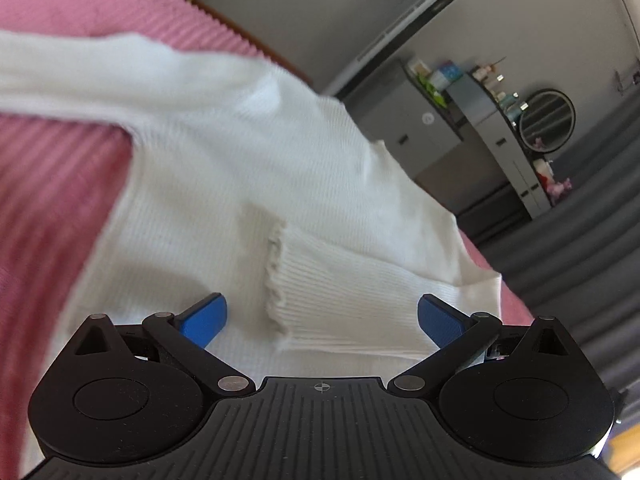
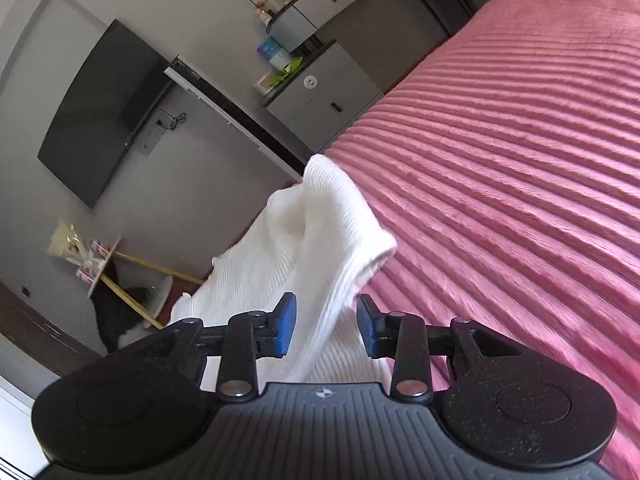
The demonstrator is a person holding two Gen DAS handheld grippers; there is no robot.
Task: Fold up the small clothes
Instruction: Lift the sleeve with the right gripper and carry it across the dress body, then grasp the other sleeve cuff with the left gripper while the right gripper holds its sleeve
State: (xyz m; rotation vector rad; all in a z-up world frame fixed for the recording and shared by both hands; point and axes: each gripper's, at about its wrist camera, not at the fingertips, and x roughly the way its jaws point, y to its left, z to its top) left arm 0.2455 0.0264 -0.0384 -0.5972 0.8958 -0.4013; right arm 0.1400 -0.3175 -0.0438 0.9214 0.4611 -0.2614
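A white ribbed knit top (image 1: 224, 168) lies on the pink bedspread (image 1: 52, 184). One sleeve is folded across its body, and the frilled cuff (image 1: 280, 280) lies between my left gripper's blue pads. My left gripper (image 1: 322, 318) is wide open just above the cuff and holds nothing. The other sleeve (image 1: 80, 68) stretches away to the upper left. In the right wrist view, my right gripper (image 2: 326, 330) is partly open with a lifted fold of the white top (image 2: 320, 240) passing between its pads; the pads stand apart from the cloth.
The pink ribbed bedspread (image 2: 520, 160) fills the right of the right wrist view. Beyond the bed edge stand grey cabinets (image 2: 324, 96) with small items, a wall television (image 2: 100, 112), a round mirror (image 1: 546, 120) and a chair with dark clothes (image 2: 120, 312).
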